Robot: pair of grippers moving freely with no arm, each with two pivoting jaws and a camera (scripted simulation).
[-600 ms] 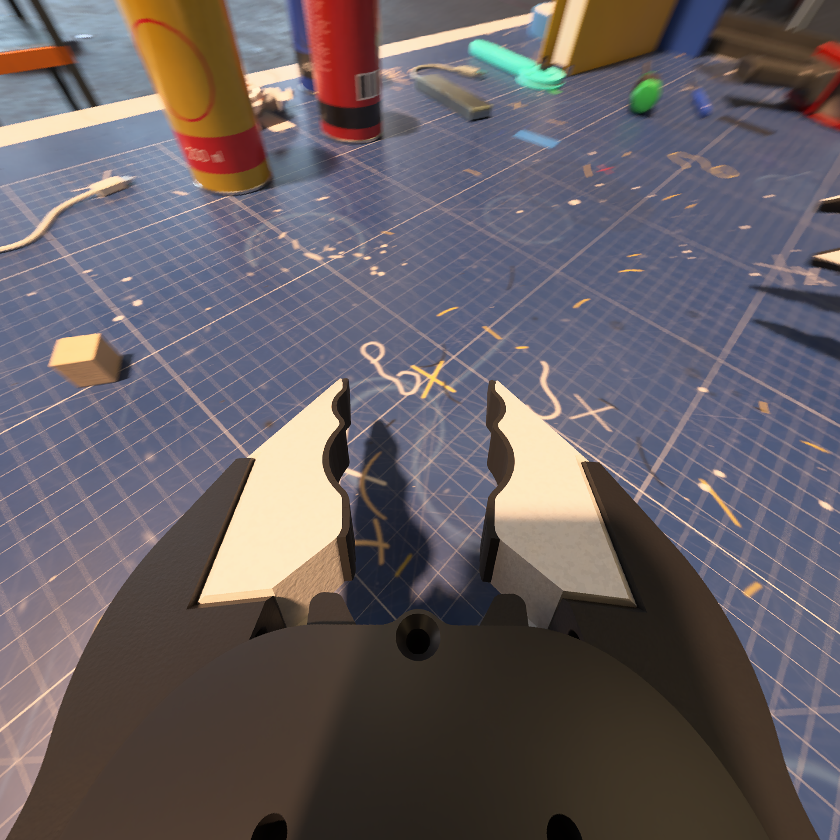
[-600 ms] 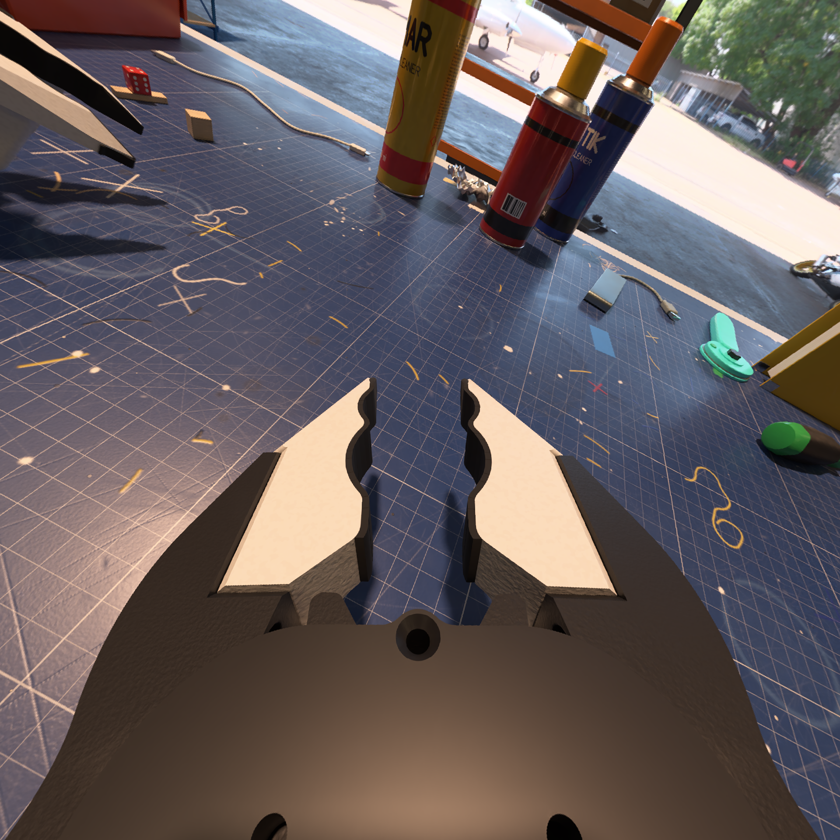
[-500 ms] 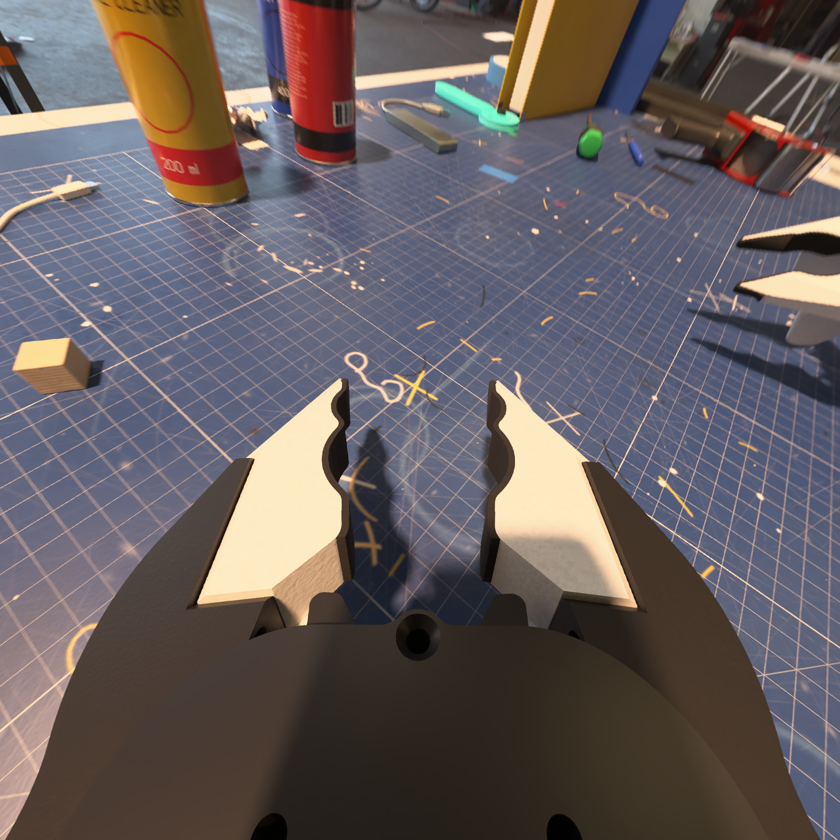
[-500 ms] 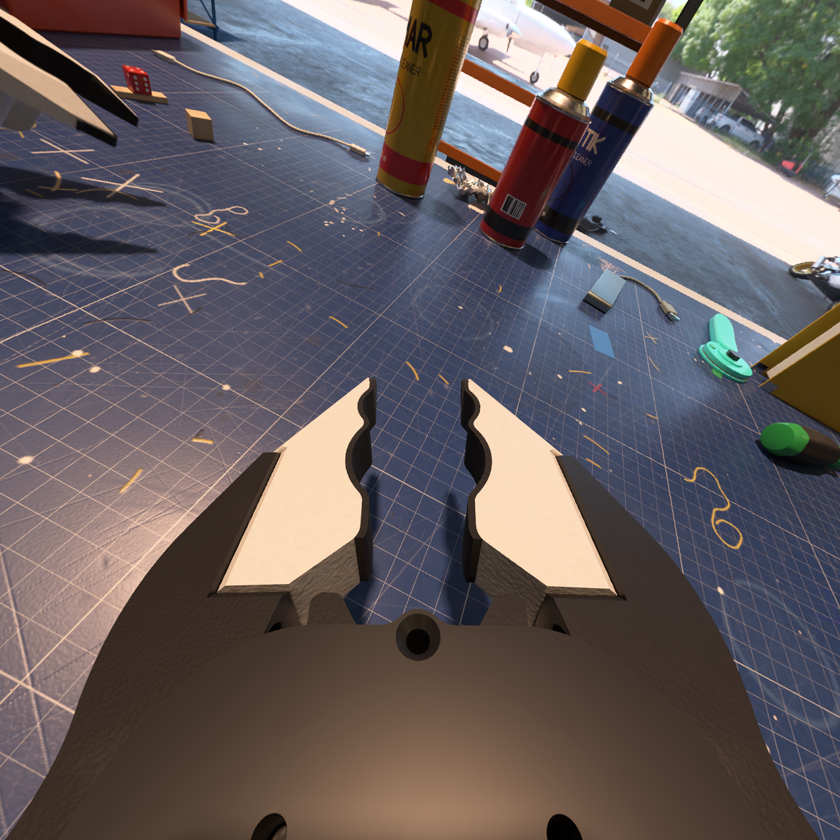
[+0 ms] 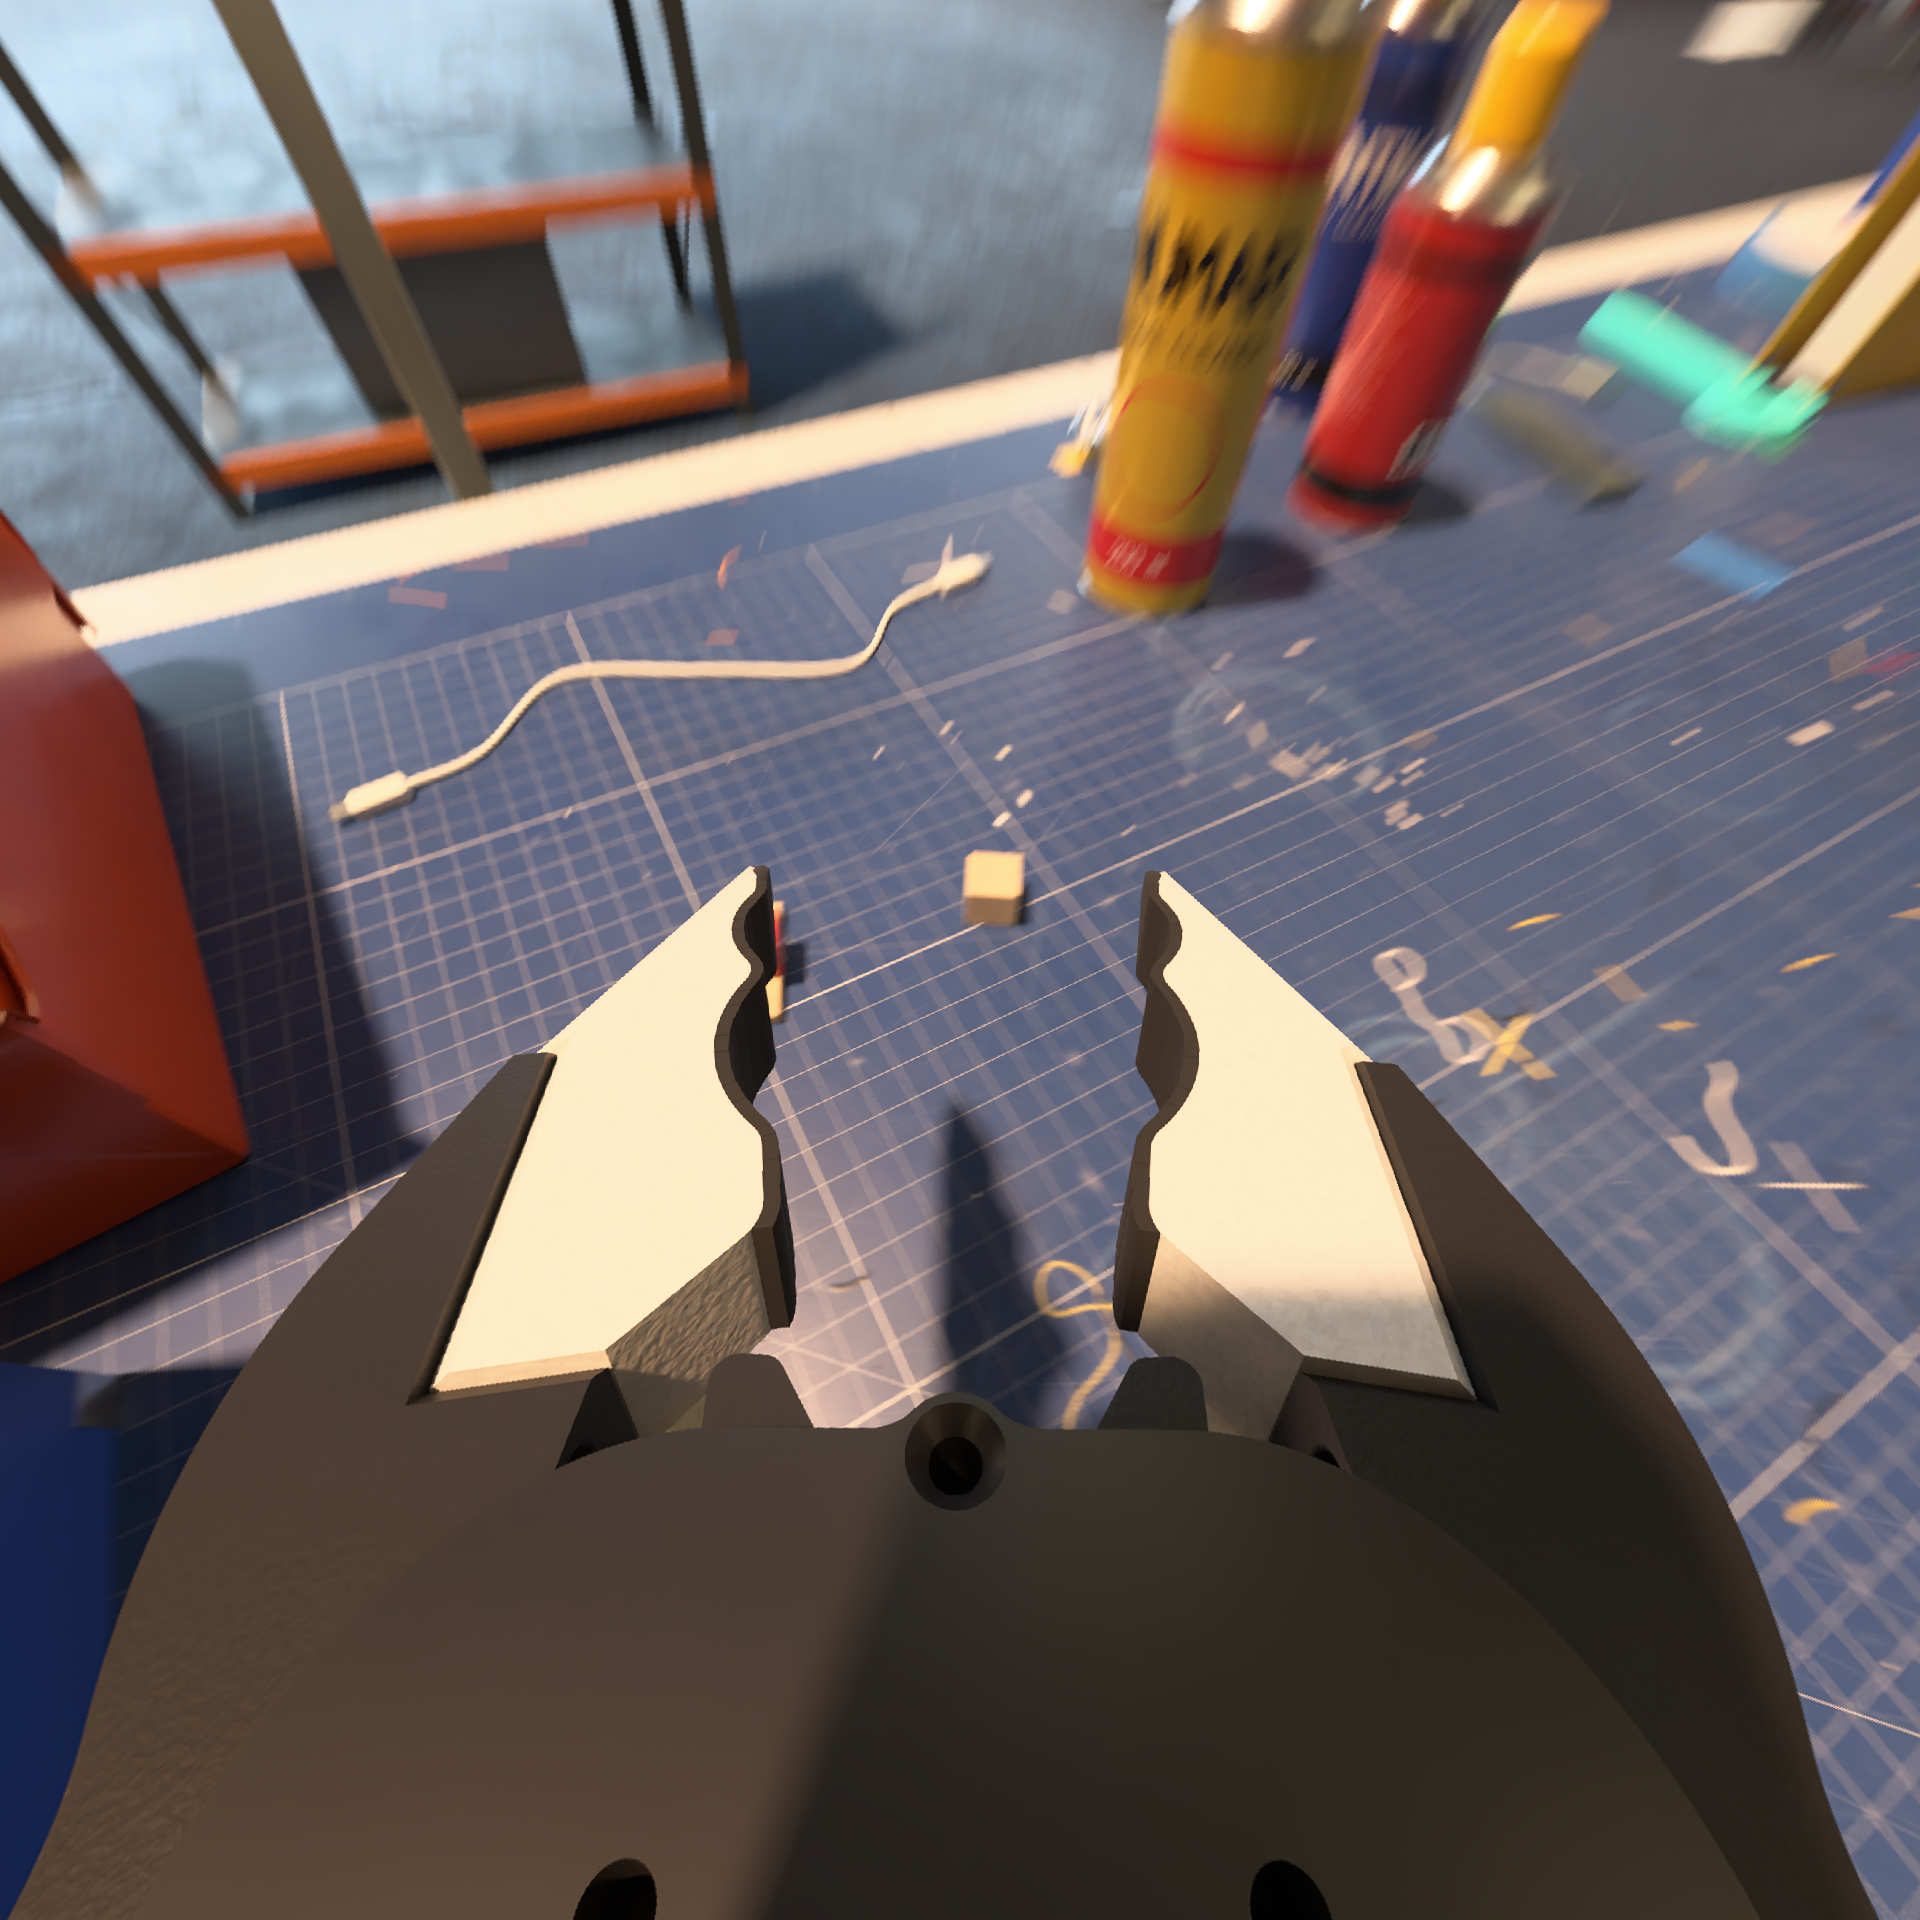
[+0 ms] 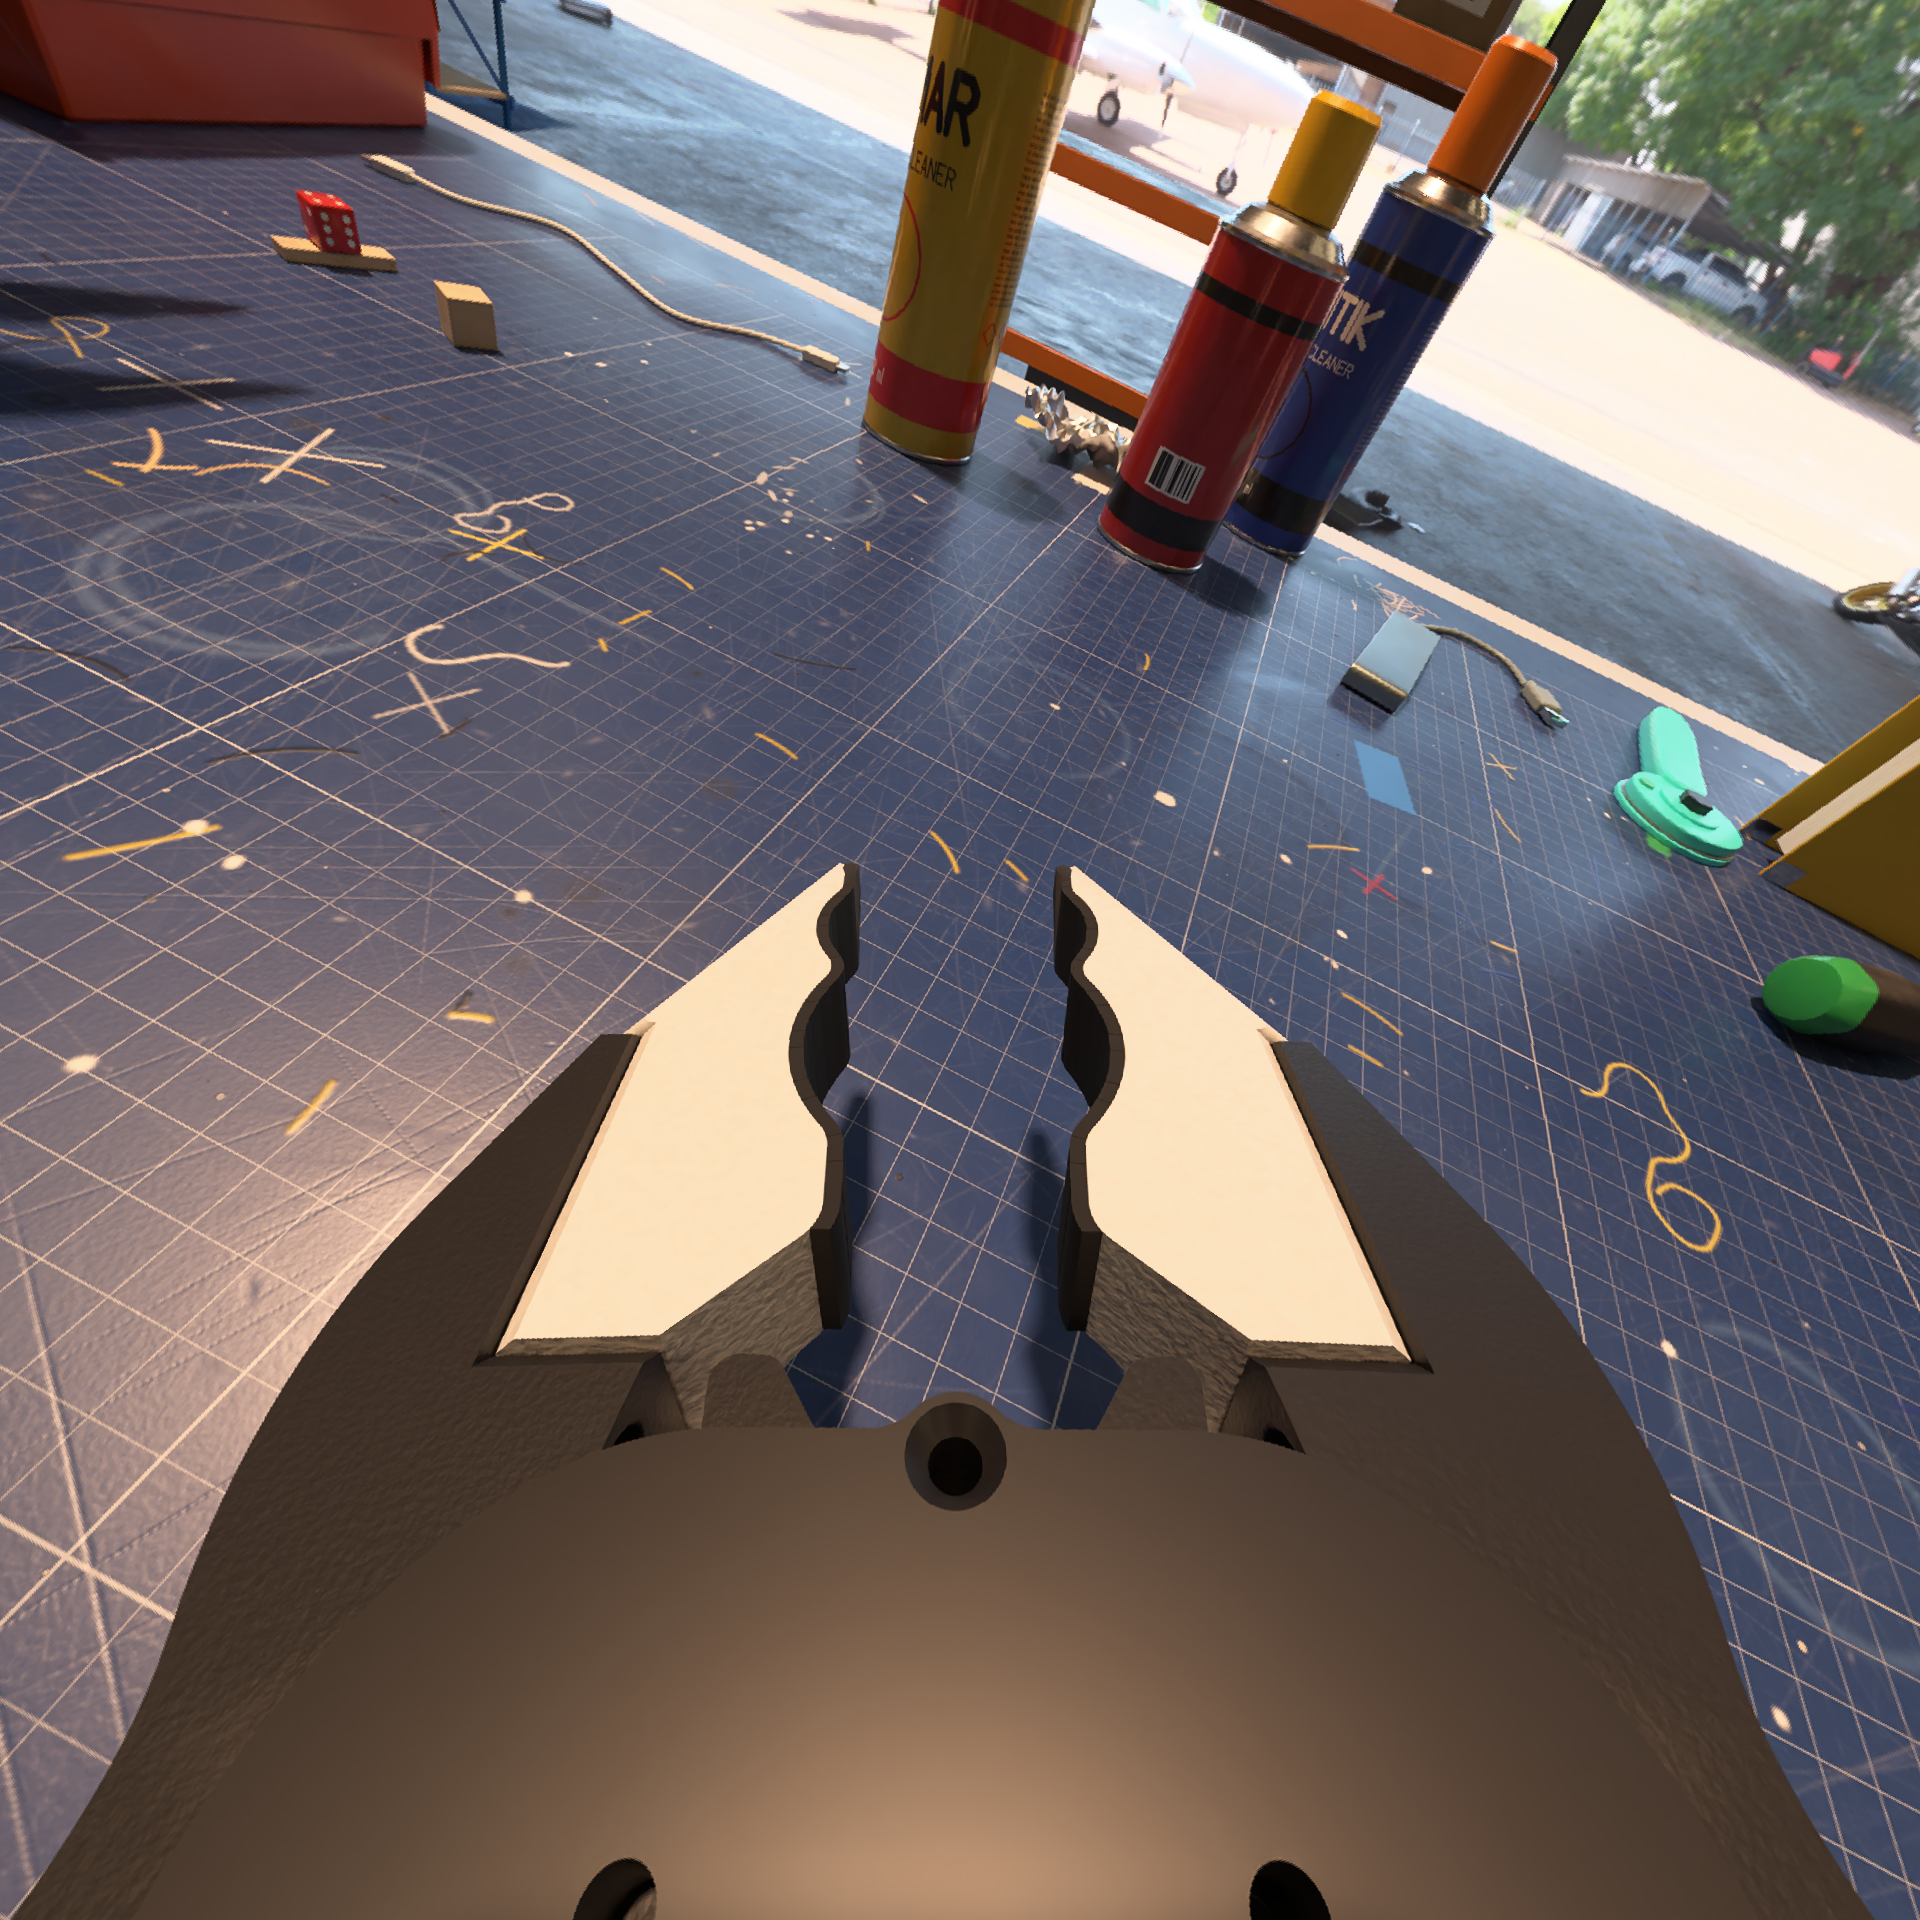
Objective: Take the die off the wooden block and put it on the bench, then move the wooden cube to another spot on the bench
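A red die [image 6: 329, 220] sits on a thin flat wooden block [image 6: 332, 255] at the far left of the blue cutting mat [image 6: 727, 675]. A small wooden cube [image 6: 465, 312] lies on the mat just right of them. In the left wrist view the cube [image 5: 992, 886] lies beyond the gap of my open, empty left gripper [image 5: 956, 883]. The die [image 5: 779, 933] and block [image 5: 775, 1000] show only as slivers behind my left finger [image 5: 644, 1122]. My right gripper [image 6: 956, 883] is open, empty and low over the mat, far from them.
A red toolbox [image 5: 83, 935] stands left of the die. A white cable [image 5: 675, 673] lies behind the cube. Yellow [image 6: 966, 208], red [image 6: 1226, 364] and blue [image 6: 1371, 312] spray cans stand at the back. A teal tool [image 6: 1673, 800] and a green-capped item [image 6: 1818, 992] lie right.
My left gripper has swung left, so the cube and die now lie ahead of it, and it has left the right wrist view. The right gripper has not moved.
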